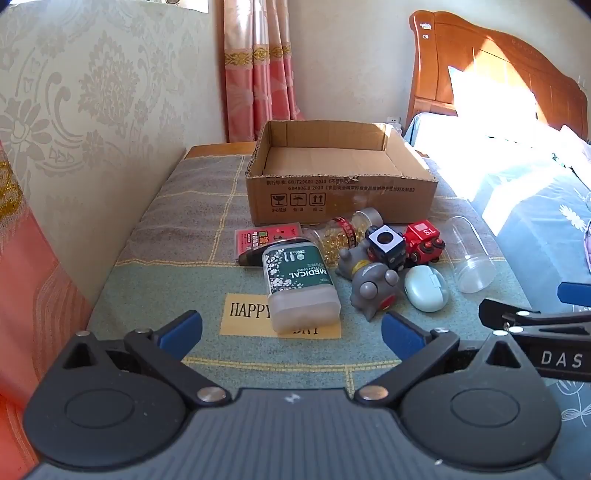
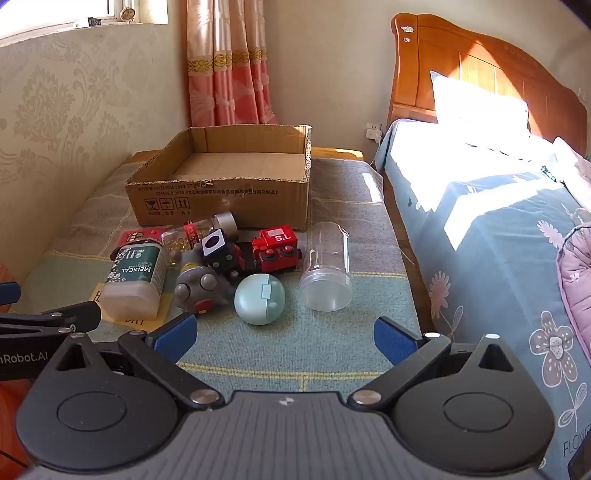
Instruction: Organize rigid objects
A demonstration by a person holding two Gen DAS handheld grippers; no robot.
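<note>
Left gripper (image 1: pixel 291 328): jaws spread wide, nothing held, poised over the swab box (image 1: pixel 300 284).
Right gripper (image 2: pixel 286 334): likewise released, aimed at the round case (image 2: pixel 259 298) and clear jar (image 2: pixel 327 271).
Objects: clustered on the blanket (image 1: pixel 177 236) just before the carton (image 1: pixel 340 177), apparently awaiting transfer.
Carton: bare inside, likely the destination.
Right view only: window (image 2: pixel 74 11), jar's open mouth.
Left view only: "HAPPY" label (image 1: pixel 247 312).
</note>
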